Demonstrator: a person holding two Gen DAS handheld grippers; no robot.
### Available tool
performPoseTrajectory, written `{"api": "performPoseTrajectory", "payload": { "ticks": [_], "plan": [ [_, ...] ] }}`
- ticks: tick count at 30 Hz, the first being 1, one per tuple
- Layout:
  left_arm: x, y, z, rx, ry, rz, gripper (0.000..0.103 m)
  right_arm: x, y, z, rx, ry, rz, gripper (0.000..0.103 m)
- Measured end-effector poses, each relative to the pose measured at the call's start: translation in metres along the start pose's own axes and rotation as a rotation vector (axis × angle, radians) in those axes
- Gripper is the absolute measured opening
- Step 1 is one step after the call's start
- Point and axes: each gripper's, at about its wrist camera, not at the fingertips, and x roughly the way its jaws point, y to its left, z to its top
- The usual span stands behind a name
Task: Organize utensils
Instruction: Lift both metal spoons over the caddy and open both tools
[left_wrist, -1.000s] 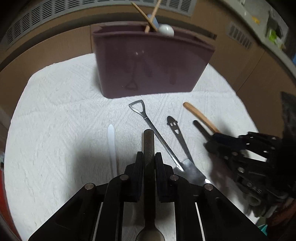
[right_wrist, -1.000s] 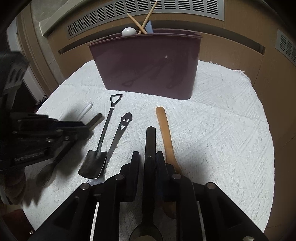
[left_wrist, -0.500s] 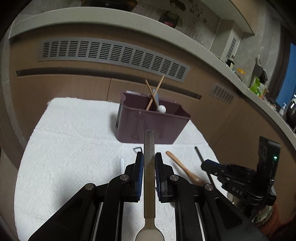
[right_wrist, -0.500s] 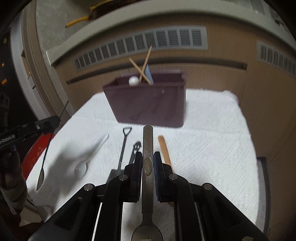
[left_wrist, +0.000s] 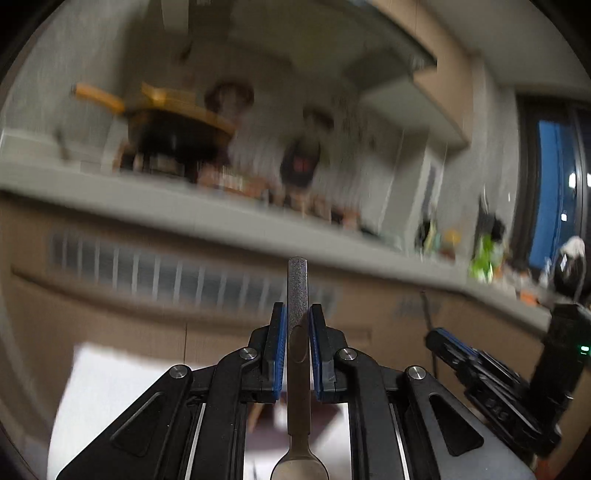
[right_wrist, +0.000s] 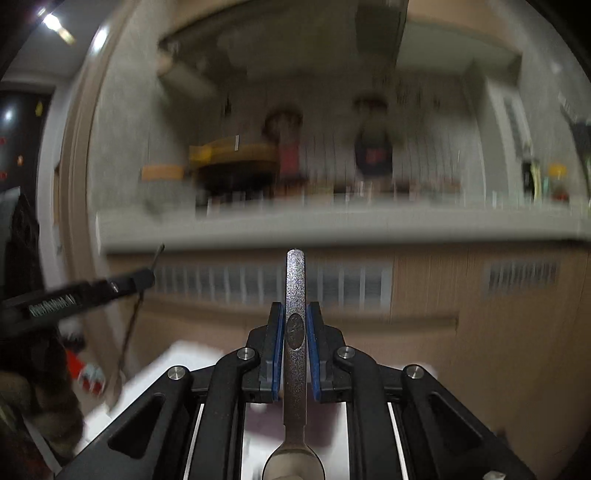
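Left wrist view: left gripper (left_wrist: 297, 321) pinches a metal spoon (left_wrist: 297, 354) by its handle, blue pads pressed on both sides; handle tip sticks out fwd past the fingers, bowl sits back toward the camera at the bottom edge. Bkgd is blurred: grey counter ledge (left_wrist: 229, 218), slatted vent (left_wrist: 177, 273) under it, a bit of white cloth (left_wrist: 110, 384) low left. Right gripper (left_wrist: 454, 350) shows at the right edge w/ a thin dark handle rising from its tip.

Right wrist view: right gripper (right_wrist: 295, 319) clamps a second spoon (right_wrist: 294, 332), textured handle w/ an oval stamp between the pads, bowl at the bottom edge. Left gripper (right_wrist: 144, 278) at the left edge w/ a thin utensil through its tip.
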Motion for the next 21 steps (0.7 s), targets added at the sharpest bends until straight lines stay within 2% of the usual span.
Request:
{"api": "performPoseTrajectory", "payload": {
  "ticks": [2,5,12,21],
  "plan": [
    [0.017,0.008,0.007,-0.026,-0.071,-0.001,0.012,0.013,0.001,0.016,0.017,-0.082,0.001,0.012],
    [0.048,0.022,0.006,-0.043,-0.076,0.02,0.012,0.038,0.006,0.021,0.012,-0.122,-0.024,0.012],
    [0.098,0.049,-0.016,-0.064,-0.003,0.033,0.012,0.103,0.003,-0.004,-0.005,-0.032,-0.023,0.012],
    [0.136,0.068,-0.04,-0.098,0.046,0.036,0.012,0.147,-0.009,-0.032,0.033,0.022,-0.011,0.012]
  ]
}}
